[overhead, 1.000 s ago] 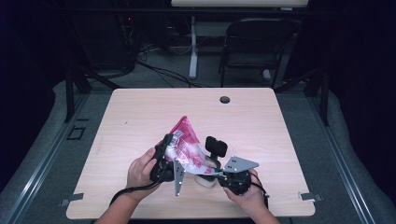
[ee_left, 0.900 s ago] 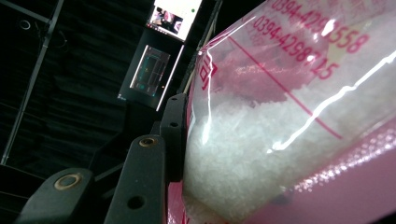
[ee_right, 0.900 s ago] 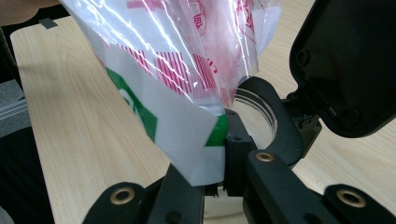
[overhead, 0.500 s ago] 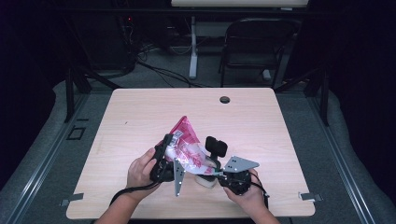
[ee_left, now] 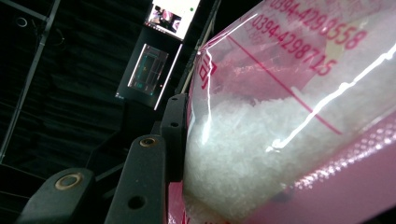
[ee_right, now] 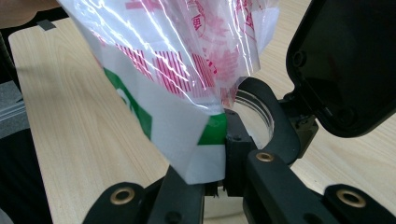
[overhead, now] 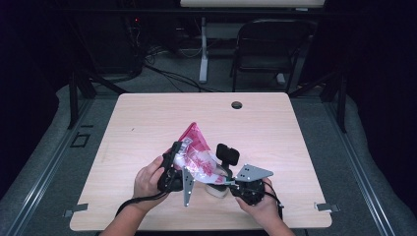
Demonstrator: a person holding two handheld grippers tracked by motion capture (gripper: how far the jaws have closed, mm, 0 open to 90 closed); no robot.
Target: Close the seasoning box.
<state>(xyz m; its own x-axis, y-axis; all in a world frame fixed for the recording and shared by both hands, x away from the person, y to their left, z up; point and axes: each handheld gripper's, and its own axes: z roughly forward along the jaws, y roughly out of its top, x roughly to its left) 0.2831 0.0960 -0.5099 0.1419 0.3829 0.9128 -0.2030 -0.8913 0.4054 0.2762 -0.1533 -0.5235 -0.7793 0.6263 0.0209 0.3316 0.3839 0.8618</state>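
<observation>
Plastic bag (overhead: pixel 197 156), clear and crinkly with pink-red print, hangs just above the pale wooden table (overhead: pixel 147 123), near its front edge, stretched between 2 hand-held grippers. In the left gripper view its glossy film bulges with white, grainy crystals (ee_left: pixel 243 154). The left gripper (overhead: pixel 173 167) has its black jaws clamped on the bag's fat, filled body. The right gripper (overhead: pixel 231 183) pinches a folded white-and-green corner (ee_right: pixel 201 154) of the bag between closed jaws. A small round container (overhead: pixel 215 191) with a black hinged lid (overhead: pixel 227 154) standing open sits under the bag's lower end.
</observation>
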